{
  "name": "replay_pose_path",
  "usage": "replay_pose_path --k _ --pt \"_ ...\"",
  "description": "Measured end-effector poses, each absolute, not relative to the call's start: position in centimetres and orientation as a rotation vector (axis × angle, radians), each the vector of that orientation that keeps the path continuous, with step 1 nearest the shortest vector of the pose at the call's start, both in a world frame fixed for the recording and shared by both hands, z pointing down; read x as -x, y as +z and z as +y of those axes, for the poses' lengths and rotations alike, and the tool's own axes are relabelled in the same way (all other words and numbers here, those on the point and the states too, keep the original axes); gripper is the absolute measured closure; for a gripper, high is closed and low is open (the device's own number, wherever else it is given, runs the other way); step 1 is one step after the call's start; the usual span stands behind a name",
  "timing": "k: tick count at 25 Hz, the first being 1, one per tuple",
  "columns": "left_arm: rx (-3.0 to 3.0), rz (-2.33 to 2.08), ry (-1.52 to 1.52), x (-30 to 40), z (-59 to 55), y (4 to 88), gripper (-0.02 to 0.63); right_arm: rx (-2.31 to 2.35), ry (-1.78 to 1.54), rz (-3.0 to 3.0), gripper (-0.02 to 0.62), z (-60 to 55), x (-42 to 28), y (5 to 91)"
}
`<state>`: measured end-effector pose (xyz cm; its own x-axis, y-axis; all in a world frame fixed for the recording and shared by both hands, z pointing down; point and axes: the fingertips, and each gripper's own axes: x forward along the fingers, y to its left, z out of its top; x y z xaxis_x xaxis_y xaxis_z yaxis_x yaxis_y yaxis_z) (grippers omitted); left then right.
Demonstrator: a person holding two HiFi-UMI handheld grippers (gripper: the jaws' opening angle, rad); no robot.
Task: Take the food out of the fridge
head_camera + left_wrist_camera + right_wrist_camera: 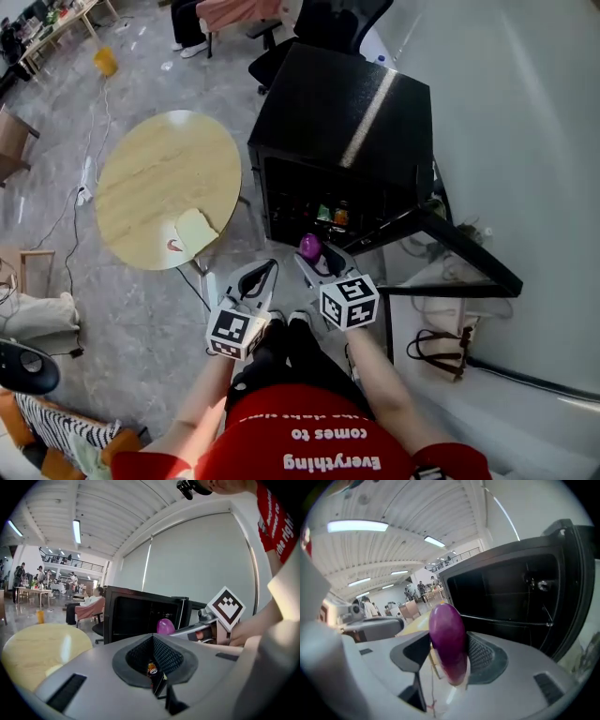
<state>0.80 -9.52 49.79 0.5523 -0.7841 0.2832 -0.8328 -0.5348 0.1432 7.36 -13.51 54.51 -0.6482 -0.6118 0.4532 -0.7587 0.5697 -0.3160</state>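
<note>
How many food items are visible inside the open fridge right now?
2: a green item and an orange can, side by side on a shelf in the fridge. The dark interior may hide more. The eggplant is out, in the right gripper.

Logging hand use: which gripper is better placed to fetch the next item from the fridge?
Left, likely. The left gripper holds nothing and faces the open fridge; the right gripper is shut on the eggplant.
</note>
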Motion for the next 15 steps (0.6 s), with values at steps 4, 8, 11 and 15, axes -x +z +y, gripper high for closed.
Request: replay_pose_path --k 4,8,11,15 --pt "-2.578 -1.338 0.253 -1.7 -9.2 48.1 0.600 -1.108 0.991 -2.627 0.360 -12.8 -7.8 51.3" --pt "-2.608 -1.331 0.217 -1.9 -8.9 46.1 0.600 -1.075 1.143 -2.698 0.360 -12.0 -8.5 48.8" --pt "-2.623 -1.333 0.191 -1.8 -8.8 44.9 0.600 -1.029 1.283 -2.754 0.360 -11.7 -9.0 47.2" --pt "-2.685 -1.316 0.226 -2.3 -7.9 43.9 0.600 -0.951 1.366 -2.829 0.360 -10.6 -9.3 45.4"
